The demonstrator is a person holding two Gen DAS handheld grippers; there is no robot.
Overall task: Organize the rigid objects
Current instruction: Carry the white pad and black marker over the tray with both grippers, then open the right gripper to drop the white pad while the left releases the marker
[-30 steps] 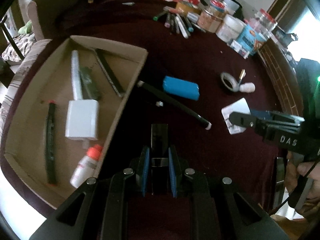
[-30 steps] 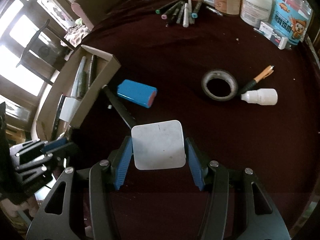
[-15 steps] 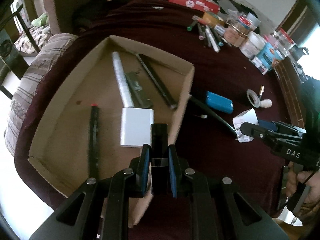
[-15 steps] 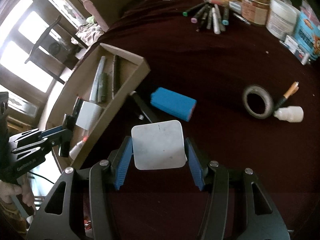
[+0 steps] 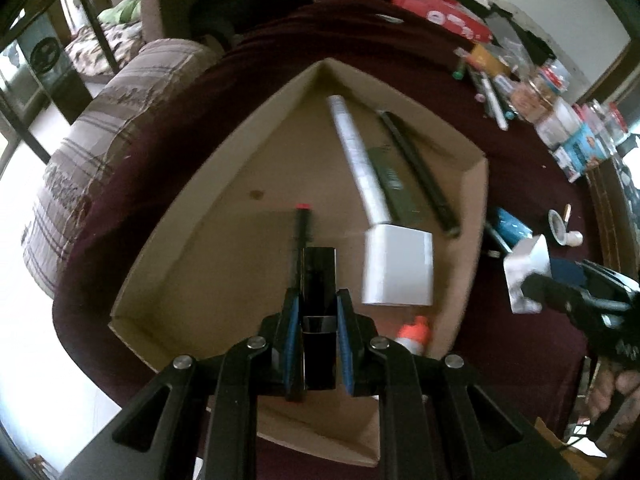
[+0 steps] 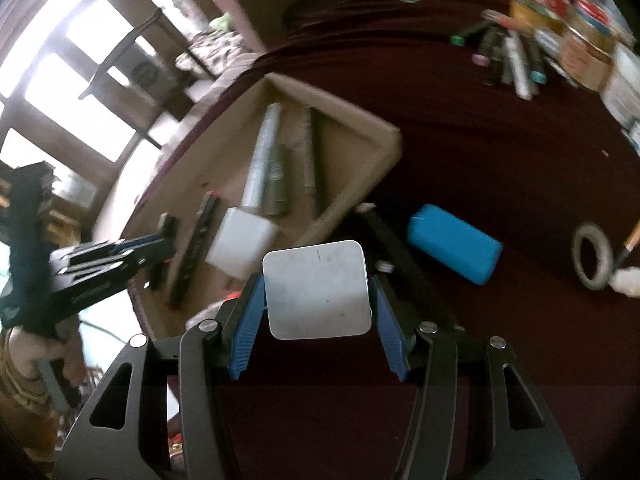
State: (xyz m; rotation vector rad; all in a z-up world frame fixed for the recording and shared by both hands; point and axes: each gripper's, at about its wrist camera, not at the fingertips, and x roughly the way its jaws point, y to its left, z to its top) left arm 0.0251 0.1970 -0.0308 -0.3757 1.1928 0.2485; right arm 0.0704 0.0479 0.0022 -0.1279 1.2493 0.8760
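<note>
L gripper [image 5: 318, 316] clamps black block [image 5: 319, 276] over box [image 5: 192, 216]; R gripper [image 6: 318, 300] grips white pad [image 6: 318, 290] beside box (outside). Advice: lower into bare floor, then release

Orange-capped bottle [image 5: 416, 330]: mostly hidden behind the left fingers [image 5: 347, 344].
Black block [image 5: 319, 280]: lower end lost between the pads.
Jars [image 6: 588, 52]: smeared, labels unreadable.
Tape roll [image 6: 592, 256]: blurred, near the frame edge.
Markers [image 6: 516, 60]: blurred.
</note>
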